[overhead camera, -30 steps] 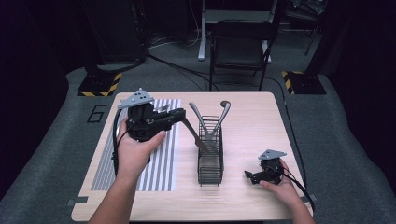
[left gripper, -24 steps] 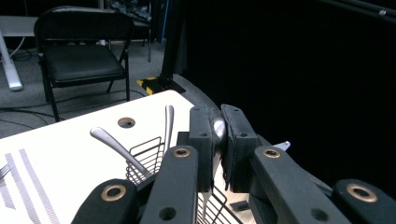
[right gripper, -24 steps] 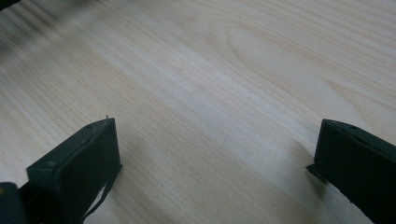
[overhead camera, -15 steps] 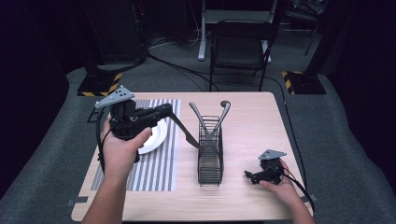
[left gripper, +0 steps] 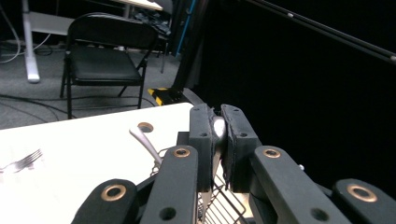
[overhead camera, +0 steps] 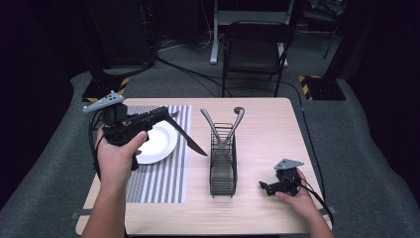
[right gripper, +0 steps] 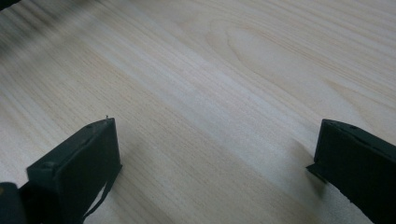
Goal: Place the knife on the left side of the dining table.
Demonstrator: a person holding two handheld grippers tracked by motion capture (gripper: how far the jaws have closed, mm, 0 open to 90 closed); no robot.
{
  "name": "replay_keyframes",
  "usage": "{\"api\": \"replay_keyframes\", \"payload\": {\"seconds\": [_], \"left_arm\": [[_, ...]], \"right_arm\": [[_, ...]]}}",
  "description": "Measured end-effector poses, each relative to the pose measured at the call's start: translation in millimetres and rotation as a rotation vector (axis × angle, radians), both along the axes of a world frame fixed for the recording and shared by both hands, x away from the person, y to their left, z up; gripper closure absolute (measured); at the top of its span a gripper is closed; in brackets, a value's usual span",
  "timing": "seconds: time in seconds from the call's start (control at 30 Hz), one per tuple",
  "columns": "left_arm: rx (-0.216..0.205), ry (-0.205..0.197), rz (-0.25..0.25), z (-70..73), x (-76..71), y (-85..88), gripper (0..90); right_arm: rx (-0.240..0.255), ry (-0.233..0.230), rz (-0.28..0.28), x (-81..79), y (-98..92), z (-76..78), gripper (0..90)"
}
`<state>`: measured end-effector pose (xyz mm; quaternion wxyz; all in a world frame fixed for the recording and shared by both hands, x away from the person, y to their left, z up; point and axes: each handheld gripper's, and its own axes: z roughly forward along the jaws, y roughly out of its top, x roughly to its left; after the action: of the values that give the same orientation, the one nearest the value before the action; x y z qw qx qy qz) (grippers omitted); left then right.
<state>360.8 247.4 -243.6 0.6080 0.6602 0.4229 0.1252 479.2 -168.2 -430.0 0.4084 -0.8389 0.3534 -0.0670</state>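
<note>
One table (overhead camera: 267, 129) bears a striped mat (overhead camera: 163, 173) with a white plate (overhead camera: 157, 144), and beside it a wire basket (overhead camera: 223, 168) with two utensils left standing in it. Above the plate, the left gripper (overhead camera: 168, 115) is clenched on a knife (overhead camera: 190, 141) taken from the basket, its handle (left gripper: 217, 128) pinched between the pads; setting it down remains. The right gripper (overhead camera: 267, 187) rests released on the bare tabletop.

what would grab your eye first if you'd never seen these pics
The left gripper, raised over the white plate on the striped mat, clamps a knife angled towards the black wire rack at mid-table. The right gripper rests open on the bare wooden table.
</note>
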Motion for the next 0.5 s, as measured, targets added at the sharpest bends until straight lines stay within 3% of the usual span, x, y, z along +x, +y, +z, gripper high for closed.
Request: {"api": "replay_keyframes", "payload": {"seconds": [0.17,0.27,0.43,0.5], "left_arm": [[-0.038,0.043,0.029,-14.7,9.5,14.2,83.6],[-0.044,0.056,0.041,-19.9,12.5,18.2,83.6],[-0.067,0.111,0.083,-39.7,21.5,30.3,83.6],[-0.066,0.111,0.088,-43.3,23.0,32.5,83.6]], "right_arm": [[0.0,0.001,0.001,0.0,0.0,0.0,0.0],[0.0,0.001,0.001,0.1,0.0,-0.1,0.0],[0.0,0.001,0.001,0.0,0.0,0.1,0.0],[0.0,0.002,0.0,0.1,0.0,-0.1,0.0]]}}
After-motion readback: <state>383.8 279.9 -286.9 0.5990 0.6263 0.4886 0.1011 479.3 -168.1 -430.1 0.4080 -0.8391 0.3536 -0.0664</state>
